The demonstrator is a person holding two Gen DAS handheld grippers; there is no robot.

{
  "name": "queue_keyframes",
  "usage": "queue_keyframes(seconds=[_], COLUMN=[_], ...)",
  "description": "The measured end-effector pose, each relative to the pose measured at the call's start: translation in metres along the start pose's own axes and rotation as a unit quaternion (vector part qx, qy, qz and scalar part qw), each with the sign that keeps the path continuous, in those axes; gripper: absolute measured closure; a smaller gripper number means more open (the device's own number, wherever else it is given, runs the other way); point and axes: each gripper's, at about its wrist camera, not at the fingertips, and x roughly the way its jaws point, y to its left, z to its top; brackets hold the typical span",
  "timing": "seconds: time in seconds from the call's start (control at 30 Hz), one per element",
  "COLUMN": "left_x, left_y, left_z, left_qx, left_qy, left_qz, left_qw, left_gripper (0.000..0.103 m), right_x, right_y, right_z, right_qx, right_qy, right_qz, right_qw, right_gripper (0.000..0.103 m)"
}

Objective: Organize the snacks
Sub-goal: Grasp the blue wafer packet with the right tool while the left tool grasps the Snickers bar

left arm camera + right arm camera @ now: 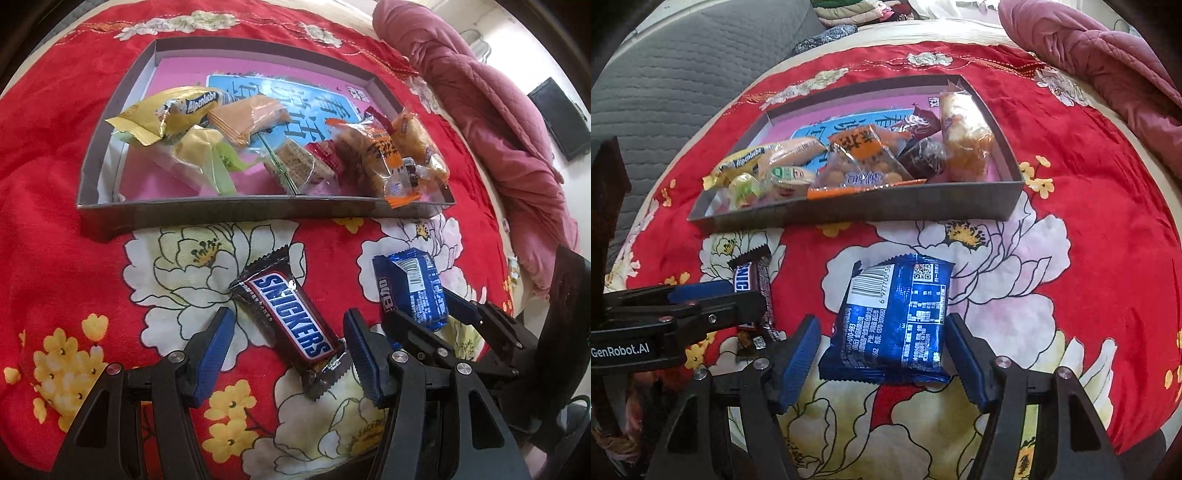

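We see our left gripper (290,350) w/ blue-padded jaws apart, straddling the brown Snickers bar (290,317) lying on the red floral bedspread (55,166); pads flank it w/ gaps both sides, no grip; our right gripper (882,354) is likewise spread around the blue foil snack packet (897,321), barcode side up, pads not pressing; the two grippers sit just beside each other, nearly touching; beyond both lies the shallow grey cardboard tray w/ pink floor (221,214), holding assorted wrapped snacks incl. a yellow Alpenliebe pack (170,114); its near wall stands between bar, packet & tray floor; a crumpled pink quilt (480,92) lies to the right.
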Motion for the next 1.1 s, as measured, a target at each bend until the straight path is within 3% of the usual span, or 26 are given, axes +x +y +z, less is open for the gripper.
queue_keyframes(seconds=[0.23, 0.47, 0.7, 0.9, 1.1], left_x=[0.008, 0.016, 0.013, -0.001, -0.029], left_y=[-0.005, -0.009, -0.011, -0.004, -0.012], left_z=[0.002, 0.001, 0.002, 0.003, 0.002], left_qx=[-0.001, -0.005, 0.020, 0.009, 0.031], left_qy=[-0.003, -0.010, -0.012, -0.021, -0.058], left_qz=[0.019, 0.040, 0.044, 0.013, 0.019], left_qw=[0.9998, 0.9992, 0.9988, 0.9997, 0.9977], left_gripper=[0.040, 0.041, 0.063, 0.070, 0.074], right_x=[0.004, 0.003, -0.003, -0.014, -0.030], right_y=[0.003, 0.000, -0.006, -0.011, -0.008], right_z=[0.000, 0.001, 0.001, 0.002, 0.005], right_qx=[-0.012, -0.010, 0.003, 0.017, 0.017], right_qy=[-0.003, -0.007, -0.016, -0.034, -0.061], right_qz=[-0.011, -0.006, 0.012, 0.034, 0.049], right_qw=[1.000, 1.000, 1.000, 0.999, 0.997], right_gripper=[0.036, 0.047, 0.050, 0.050, 0.050])
